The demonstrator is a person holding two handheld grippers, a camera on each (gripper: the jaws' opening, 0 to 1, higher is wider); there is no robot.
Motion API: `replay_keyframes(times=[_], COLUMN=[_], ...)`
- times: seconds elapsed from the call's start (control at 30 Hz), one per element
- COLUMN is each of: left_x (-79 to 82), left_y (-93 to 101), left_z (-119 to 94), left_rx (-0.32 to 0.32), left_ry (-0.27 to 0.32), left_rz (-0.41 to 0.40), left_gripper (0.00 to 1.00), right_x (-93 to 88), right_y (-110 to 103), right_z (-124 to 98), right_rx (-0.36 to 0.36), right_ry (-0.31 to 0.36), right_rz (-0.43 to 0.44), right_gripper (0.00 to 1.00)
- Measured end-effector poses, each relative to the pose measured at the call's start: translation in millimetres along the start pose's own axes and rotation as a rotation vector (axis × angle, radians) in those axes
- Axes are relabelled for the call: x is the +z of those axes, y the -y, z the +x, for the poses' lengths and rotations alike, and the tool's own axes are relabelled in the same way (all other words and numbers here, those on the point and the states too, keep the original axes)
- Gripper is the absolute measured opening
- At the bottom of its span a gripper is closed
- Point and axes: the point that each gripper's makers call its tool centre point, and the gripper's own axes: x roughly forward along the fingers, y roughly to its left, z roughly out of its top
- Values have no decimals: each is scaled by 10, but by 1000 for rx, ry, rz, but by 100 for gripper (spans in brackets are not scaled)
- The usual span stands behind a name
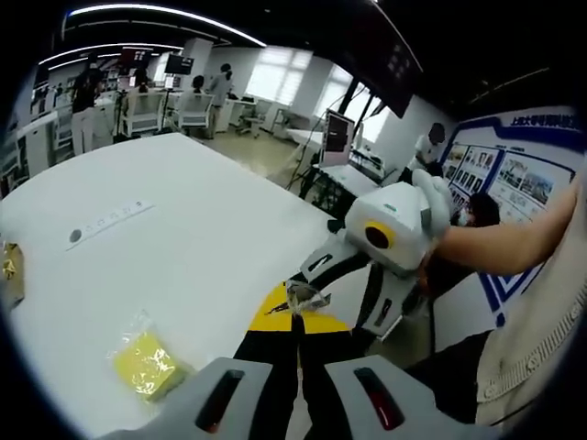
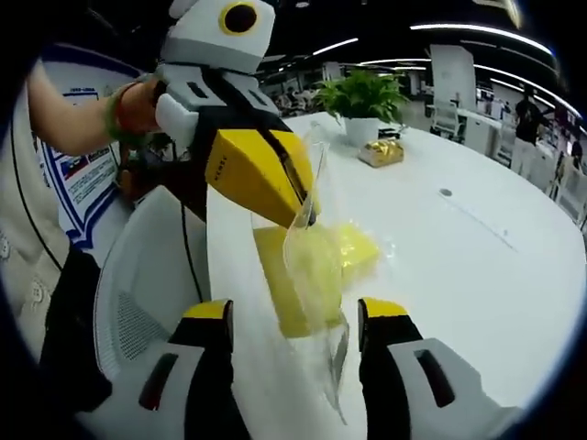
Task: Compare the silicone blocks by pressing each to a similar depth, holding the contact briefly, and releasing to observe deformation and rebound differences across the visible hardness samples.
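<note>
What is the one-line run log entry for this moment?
left gripper: shut on clear bag | right gripper: open, bag between jaws | yellow block: on white table, unpressed

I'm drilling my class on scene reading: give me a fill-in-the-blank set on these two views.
1. The left claw is pinching a clear plastic ___.
2. The right claw has its jaws ___.
3. The potted plant on the white table has ___ leaves.
Missing words: bag; open; green.
</note>
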Motion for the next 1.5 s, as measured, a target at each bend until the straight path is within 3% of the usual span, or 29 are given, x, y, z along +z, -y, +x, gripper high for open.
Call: replay_keyframes(times=[0.3,0.47,0.57,0.83,0.97,1.1,1.27,1.4,1.5], left_x=[-28,-56,-66,-13,18,-7,-43,-1,6], left_y=[-40,-111,-148,-312,-424,-516,-648,-795,-959], left_z=[46,79,122,333,535,766,1030,1155,1211], left_rx=[2,11,23,15,11,-4,11,23,67], left_ry=[0,10,31,132,179,186,181,214,230], left_rz=[-37,-76,-126,-322,-414,-499,-545,-594,-617], left_gripper=[0,0,0,0,0,0,0,0,0], right_x=[-71,-75,-118,-310,-422,-459,-438,-473,-545], right_y=[78,129,150,101,70,22,89,206,267], right_z=[-298,-536,-717,-1104,-1220,-1317,-1436,-1536,-1562], right_rx=[-97,-174,-219,-317,-335,-332,-351,-383,-394], right_ry=[106,203,266,360,363,357,374,380,369], right_rz=[100,172,231,321,347,359,366,367,382], right_gripper=[62,67,67,66,65,63,65,64,64])
